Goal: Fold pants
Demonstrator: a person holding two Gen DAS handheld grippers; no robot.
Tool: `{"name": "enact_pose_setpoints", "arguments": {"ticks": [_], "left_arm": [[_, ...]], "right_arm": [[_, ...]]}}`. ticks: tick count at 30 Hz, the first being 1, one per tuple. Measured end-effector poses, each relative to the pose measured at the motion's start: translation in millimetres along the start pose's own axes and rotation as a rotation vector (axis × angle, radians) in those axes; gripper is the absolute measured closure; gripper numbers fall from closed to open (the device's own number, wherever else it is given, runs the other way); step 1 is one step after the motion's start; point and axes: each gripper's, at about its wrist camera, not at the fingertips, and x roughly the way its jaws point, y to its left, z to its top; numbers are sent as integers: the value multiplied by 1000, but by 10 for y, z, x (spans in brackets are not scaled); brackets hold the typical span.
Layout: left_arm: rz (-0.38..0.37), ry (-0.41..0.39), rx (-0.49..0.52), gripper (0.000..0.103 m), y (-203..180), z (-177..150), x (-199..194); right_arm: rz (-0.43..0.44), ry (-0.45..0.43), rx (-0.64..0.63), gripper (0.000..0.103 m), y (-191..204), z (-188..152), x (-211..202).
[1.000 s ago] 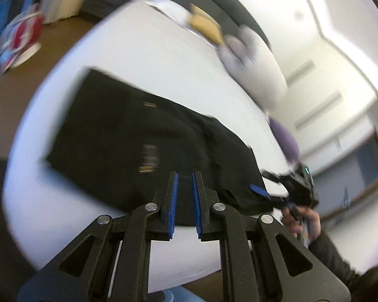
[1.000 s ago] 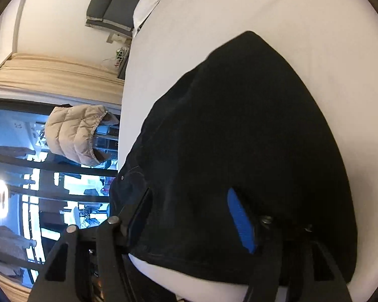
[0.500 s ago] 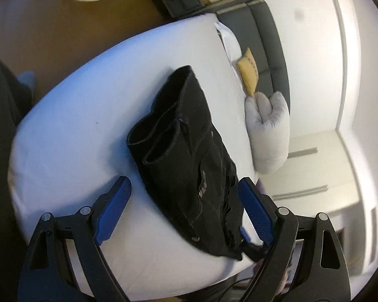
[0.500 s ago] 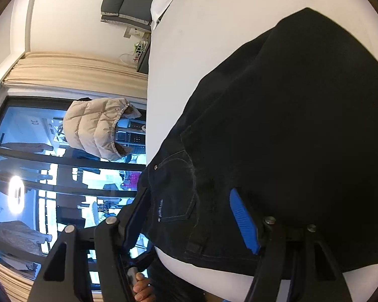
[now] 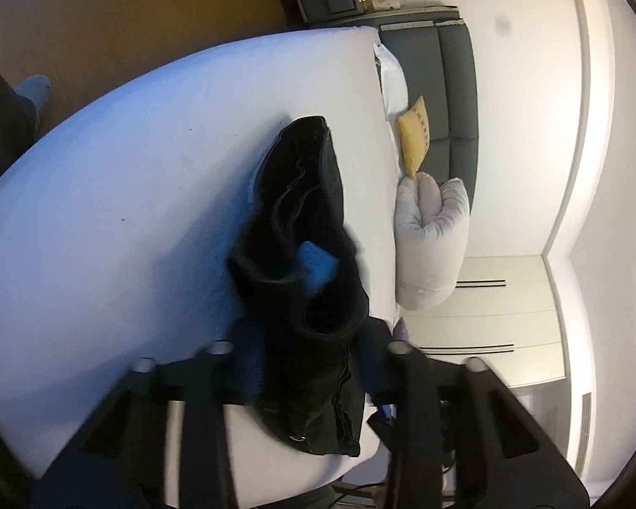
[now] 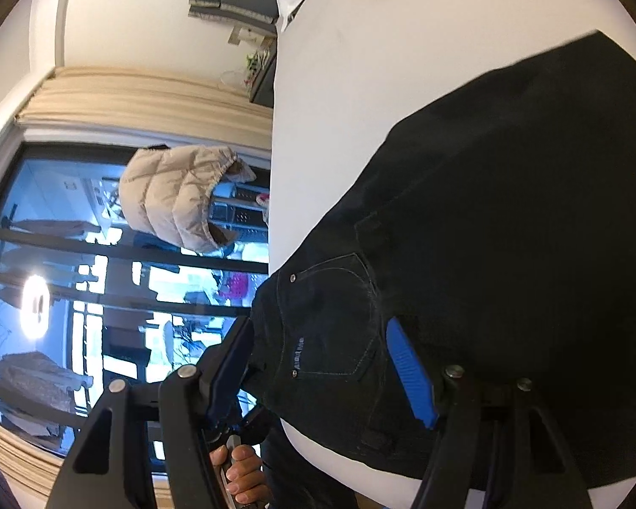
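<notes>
Black pants lie bunched lengthwise on the white bed, with the buttoned waist nearest the camera. My left gripper is closing on that near end; its blurred blue pads flank the fabric and touch it on both sides. A blue patch shows among the folds farther up; I cannot tell what it is. In the right wrist view the pants fill the right half, front pocket up. My right gripper stands wide over the waist corner, one blue pad resting on the cloth and the other finger past the bed edge.
At the head of the bed are a grey headboard, a white pillow, a yellow cushion and a rolled grey duvet. A beige puffer jacket hangs by the window. A hand shows below the bed edge.
My left gripper went from nearly shut to wide open, rolled, dropped toward the bed and closed around the pants' near end. The right gripper shifted along the waist, and the pocket came into view.
</notes>
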Motion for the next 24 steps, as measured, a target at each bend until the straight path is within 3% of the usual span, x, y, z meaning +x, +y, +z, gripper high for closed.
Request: {"name": "enact_pose_setpoints", "arguments": {"ticks": [3,9,12,15,18,20,24], "left_arm": [[-5,2,30,85,-70,-7,8],[13,-2,114,86,-337,-22,-20],[31,-3,184,86,-524,-48,12],[45,1,263,86,-773,-96,75],[47,15,341,86,-1051,-169,180],[51,27,401,86,-1279,-206,297],[61,72,571,86,-1819,-410,625]], "right_arm": [[-8,27,-16,34,87,88,97],[-72,134,-16,34,113,287,486],[-163,218,24,31,-110,273,785],[-116,142,12,26,-194,208,784],[-132,119,-48,27,-121,130,740],[-127,103,-21,27,-95,121,639],[-37,50,15,27,-77,198,281]]}}
